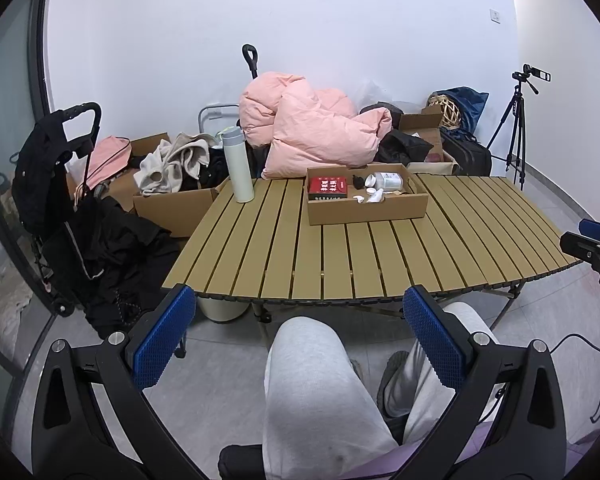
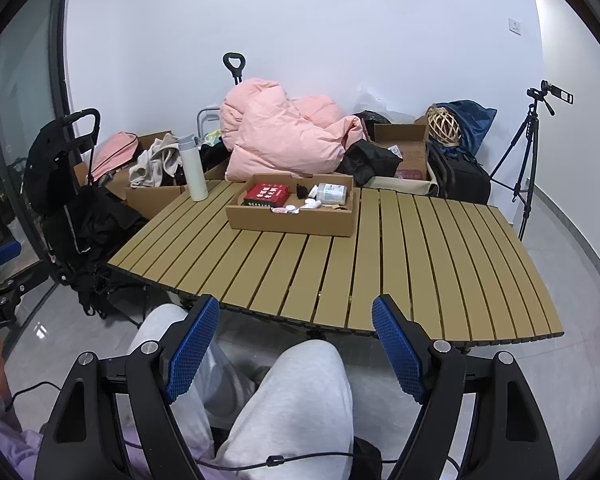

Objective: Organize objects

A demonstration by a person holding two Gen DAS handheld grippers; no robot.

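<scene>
A shallow cardboard box (image 1: 364, 210) (image 2: 292, 220) sits at the far side of the slatted wooden table (image 1: 340, 256) (image 2: 420, 260). Inside lie a red packet (image 1: 327, 187) (image 2: 267, 195), a white jar on its side (image 1: 386, 180) (image 2: 332, 192), a small black item (image 1: 357, 179) and small white pieces (image 1: 374, 198). A tall white bottle (image 1: 238, 166) (image 2: 193, 170) stands at the table's far left corner. My left gripper (image 1: 300, 328) and my right gripper (image 2: 296, 340) both stand open and empty, held before the table's near edge above a person's grey-trousered knees (image 1: 312, 380).
Behind the table lie a pink quilt (image 1: 308, 128), cardboard boxes of clothes (image 1: 172, 204) and dark bags (image 1: 466, 154). A black cart with dark clothing (image 1: 68, 208) stands at the left. A camera tripod (image 1: 516, 132) stands at the right wall.
</scene>
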